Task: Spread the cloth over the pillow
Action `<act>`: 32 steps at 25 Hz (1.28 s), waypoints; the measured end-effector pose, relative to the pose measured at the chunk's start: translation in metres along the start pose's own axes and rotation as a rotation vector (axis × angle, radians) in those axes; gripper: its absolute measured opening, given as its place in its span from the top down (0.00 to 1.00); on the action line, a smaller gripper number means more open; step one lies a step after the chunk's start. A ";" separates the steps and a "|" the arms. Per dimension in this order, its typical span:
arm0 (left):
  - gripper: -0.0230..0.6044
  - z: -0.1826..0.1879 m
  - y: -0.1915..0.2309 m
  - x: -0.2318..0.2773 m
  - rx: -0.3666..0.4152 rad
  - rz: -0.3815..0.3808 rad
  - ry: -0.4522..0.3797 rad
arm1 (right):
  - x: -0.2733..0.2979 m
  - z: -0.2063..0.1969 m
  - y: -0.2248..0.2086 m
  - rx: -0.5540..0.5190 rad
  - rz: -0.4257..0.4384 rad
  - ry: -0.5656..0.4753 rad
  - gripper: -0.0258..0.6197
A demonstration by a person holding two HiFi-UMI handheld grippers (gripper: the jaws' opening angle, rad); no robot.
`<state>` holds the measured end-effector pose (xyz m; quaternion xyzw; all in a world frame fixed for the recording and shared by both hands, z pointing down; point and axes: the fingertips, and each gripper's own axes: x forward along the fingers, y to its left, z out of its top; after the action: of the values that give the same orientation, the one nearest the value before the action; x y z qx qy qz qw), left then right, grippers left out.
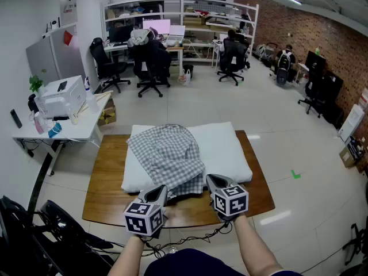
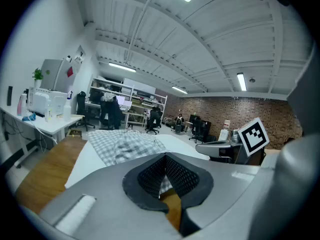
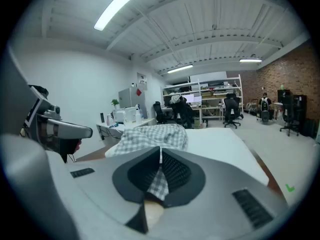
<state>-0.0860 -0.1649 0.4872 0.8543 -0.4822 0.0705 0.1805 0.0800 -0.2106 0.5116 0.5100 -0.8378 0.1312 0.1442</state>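
A grey checked cloth (image 1: 167, 151) lies bunched on the left and middle of a white pillow (image 1: 227, 151), which rests on a wooden table (image 1: 106, 183). My left gripper (image 1: 161, 190) sits at the cloth's near edge, shut on the hem. About a hand's width to its right, my right gripper (image 1: 210, 180) is shut on the same edge. In the left gripper view a sliver of checked cloth (image 2: 125, 144) shows between the closed pads of the left gripper (image 2: 165, 178). In the right gripper view a strip of cloth (image 3: 150, 136) hangs pinched in the right gripper (image 3: 160, 176), with the pillow (image 3: 220, 144) beyond.
A white side table (image 1: 57, 128) with a printer stands left of the wooden table. Black cables and a chair base (image 1: 52, 223) lie at the lower left. Office chairs and desks fill the back of the room. Open tiled floor (image 1: 299, 154) lies to the right.
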 end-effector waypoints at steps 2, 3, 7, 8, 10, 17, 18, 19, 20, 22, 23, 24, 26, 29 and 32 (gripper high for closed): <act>0.95 -0.007 0.002 0.001 -0.007 0.001 0.018 | 0.013 -0.009 -0.006 0.002 -0.002 0.033 0.90; 0.95 -0.011 0.003 0.001 -0.011 0.001 0.027 | 0.020 -0.013 -0.008 -0.001 -0.003 0.048 0.83; 0.95 -0.025 0.013 0.002 -0.027 0.009 0.061 | 0.045 -0.022 -0.018 -0.051 -0.007 0.092 0.71; 0.95 -0.028 0.016 0.002 -0.030 0.012 0.067 | 0.051 -0.024 -0.019 -0.062 -0.004 0.102 0.64; 0.95 -0.031 0.020 0.002 -0.033 0.017 0.080 | 0.063 -0.028 -0.024 -0.048 -0.003 0.119 0.63; 0.95 -0.041 0.031 0.002 -0.040 0.030 0.119 | 0.097 -0.045 -0.029 0.011 0.019 0.193 0.64; 0.95 -0.042 0.031 0.002 -0.043 0.035 0.121 | 0.099 -0.049 -0.028 -0.007 0.037 0.216 0.71; 0.95 -0.043 0.032 0.001 -0.045 0.039 0.123 | 0.099 -0.051 -0.027 -0.030 0.045 0.230 0.84; 0.95 -0.044 0.033 0.000 -0.049 0.043 0.125 | 0.096 -0.049 -0.027 -0.049 0.043 0.229 0.90; 0.95 -0.050 0.039 -0.002 -0.060 0.053 0.133 | 0.091 -0.038 -0.028 -0.073 0.031 0.197 0.91; 0.95 -0.053 0.042 -0.002 -0.068 0.058 0.140 | 0.089 -0.031 -0.028 -0.081 0.026 0.178 0.91; 0.95 -0.058 0.045 -0.002 -0.075 0.062 0.147 | 0.086 -0.024 -0.029 -0.087 0.022 0.160 0.91; 0.95 -0.066 0.047 0.000 -0.088 0.064 0.160 | 0.078 -0.006 -0.033 -0.092 0.017 0.121 0.91; 0.95 -0.074 0.041 0.006 -0.099 0.048 0.171 | 0.062 0.027 -0.041 -0.102 0.000 0.052 0.91; 0.95 -0.081 0.035 0.011 -0.100 0.022 0.184 | 0.043 0.055 -0.054 -0.108 -0.062 -0.011 0.91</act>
<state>-0.1052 -0.1597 0.5733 0.8288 -0.4759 0.1267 0.2657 0.1035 -0.2902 0.4809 0.5281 -0.8280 0.0786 0.1711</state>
